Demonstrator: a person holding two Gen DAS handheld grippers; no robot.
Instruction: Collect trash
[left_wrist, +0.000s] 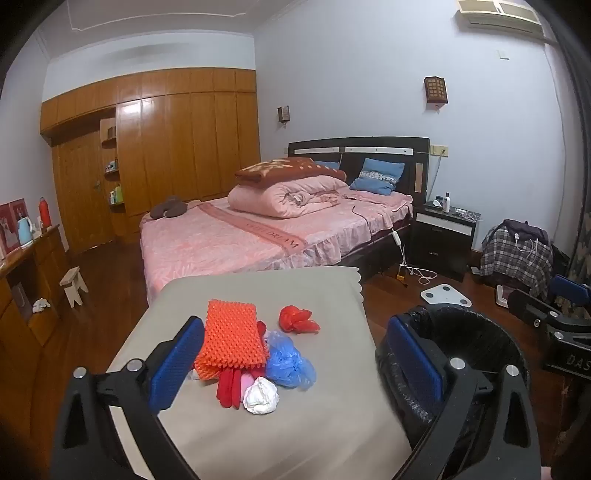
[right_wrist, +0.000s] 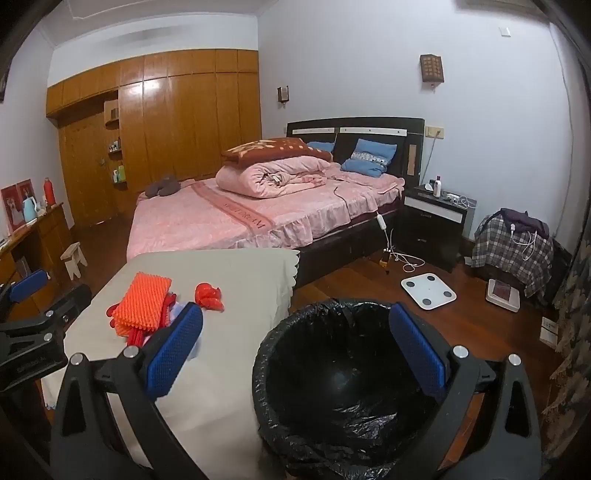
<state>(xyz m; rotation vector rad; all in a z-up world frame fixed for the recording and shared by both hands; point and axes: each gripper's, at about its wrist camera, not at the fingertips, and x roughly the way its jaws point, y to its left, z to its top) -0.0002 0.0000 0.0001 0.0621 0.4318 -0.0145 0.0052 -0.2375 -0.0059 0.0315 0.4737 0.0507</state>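
Trash lies on a beige-covered table (left_wrist: 236, 424): an orange foam net (left_wrist: 231, 341), a red knotted bag (left_wrist: 297, 319), a blue plastic bag (left_wrist: 290, 363), a white paper wad (left_wrist: 260, 397) and red strips (left_wrist: 229, 387). My left gripper (left_wrist: 295, 363) is open and empty, just in front of the pile. A bin with a black liner (right_wrist: 347, 376) stands right of the table; it also shows in the left wrist view (left_wrist: 469, 339). My right gripper (right_wrist: 295, 354) is open and empty above the bin's near rim. The orange net (right_wrist: 142, 302) and red bag (right_wrist: 208, 295) show there too.
A bed with pink bedding (right_wrist: 240, 218) stands behind the table. A white scale (right_wrist: 428, 290) lies on the wood floor right of the bed, near a black nightstand (right_wrist: 432, 225). A small stool (right_wrist: 74, 260) and wooden cabinet (left_wrist: 26, 295) stand at left.
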